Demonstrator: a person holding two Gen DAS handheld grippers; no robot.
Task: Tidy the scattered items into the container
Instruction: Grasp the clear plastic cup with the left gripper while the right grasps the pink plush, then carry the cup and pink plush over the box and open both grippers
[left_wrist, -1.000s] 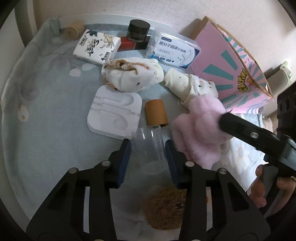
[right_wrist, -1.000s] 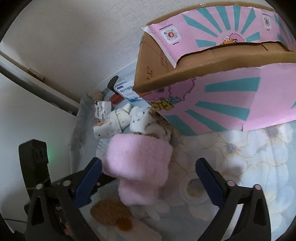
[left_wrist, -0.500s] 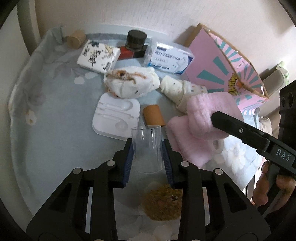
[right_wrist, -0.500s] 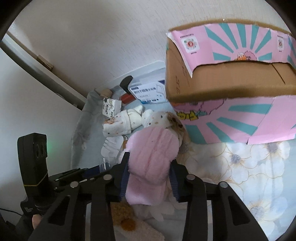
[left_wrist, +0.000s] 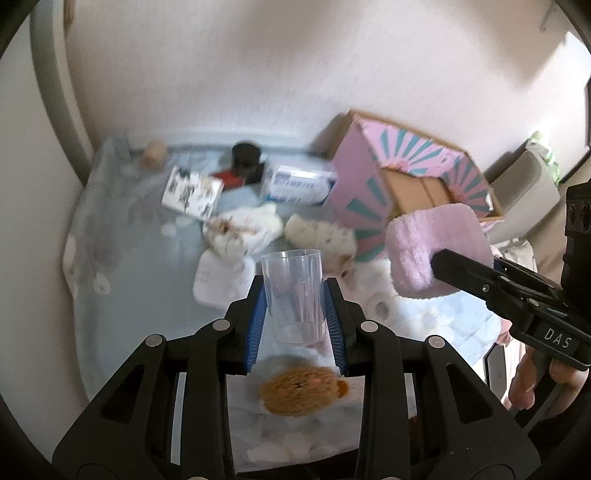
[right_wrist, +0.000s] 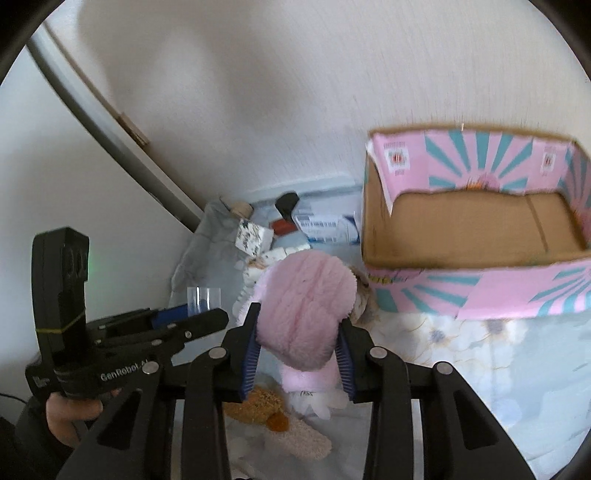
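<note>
Two things are off the bed at once, one in each gripper. The left gripper (left_wrist: 295, 317) is closed tight on a clear plastic cup (left_wrist: 293, 295), which stands upright between the blue pads with its open mouth up. The right gripper (right_wrist: 297, 354) is clamped on a pink fluffy sock (right_wrist: 304, 314), squeezing the soft bundle between its pads; the jaws have all but finished closing. Both tools point steeply down toward the bedsheet (left_wrist: 122, 280).

What the coming move turns on is where the cardboard box (right_wrist: 476, 295) lies. In the right wrist view it sits to the right and a little farther off than the sock, against the far wall, its open top facing up and its long side running left to right. Nothing shows inside it. The right hand is clearly the nearer one; in the left wrist view the box (left_wrist: 369, 184) lies far right of the cup, with the sock (left_wrist: 436, 251) and the right tool between them.

By my judgement the sock should go in first, carried right over the near rim, and the cup after it. Other scattered items lie on the sheet near the far wall.
</note>
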